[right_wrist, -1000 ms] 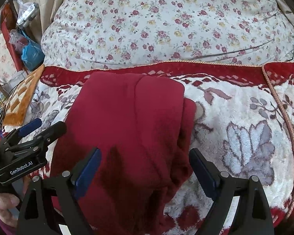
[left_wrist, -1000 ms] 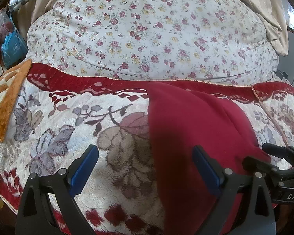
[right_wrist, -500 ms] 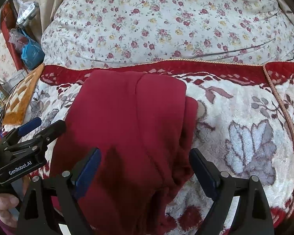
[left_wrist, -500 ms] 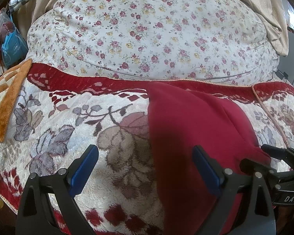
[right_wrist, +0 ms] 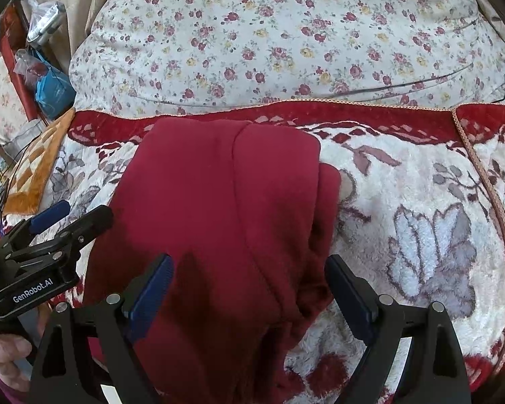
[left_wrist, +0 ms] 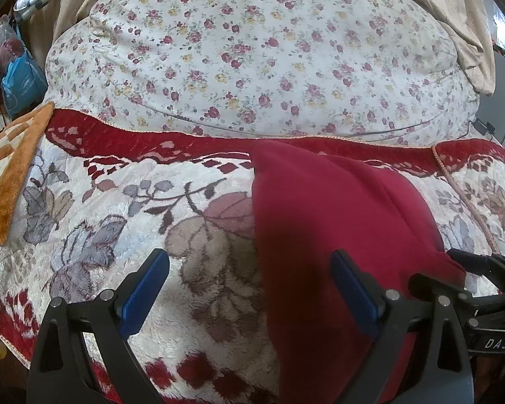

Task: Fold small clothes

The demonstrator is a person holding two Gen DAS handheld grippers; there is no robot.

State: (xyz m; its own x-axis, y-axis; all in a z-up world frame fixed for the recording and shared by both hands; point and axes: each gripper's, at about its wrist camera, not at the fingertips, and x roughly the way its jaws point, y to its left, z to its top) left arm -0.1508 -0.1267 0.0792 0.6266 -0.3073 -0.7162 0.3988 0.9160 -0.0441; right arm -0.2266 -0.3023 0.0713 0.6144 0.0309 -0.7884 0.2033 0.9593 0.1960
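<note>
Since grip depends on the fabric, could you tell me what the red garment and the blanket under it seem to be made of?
The red garment looks like a matte knit, perhaps fleece or jersey: soft rounded folds, no sheen, and a stitched seam. The blanket looks like plush pile, probably synthetic: fuzzy tufted surface with a printed leaf pattern and a corded edge. The exact fibres cannot be told.

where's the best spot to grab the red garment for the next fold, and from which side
Probably the near hem of the red garment, taken from the near edge with both grippers. It lies lengthwise away from the cameras on the blanket, already narrowed, its right side doubled over. The right gripper and left gripper are open, straddling that end.
</note>
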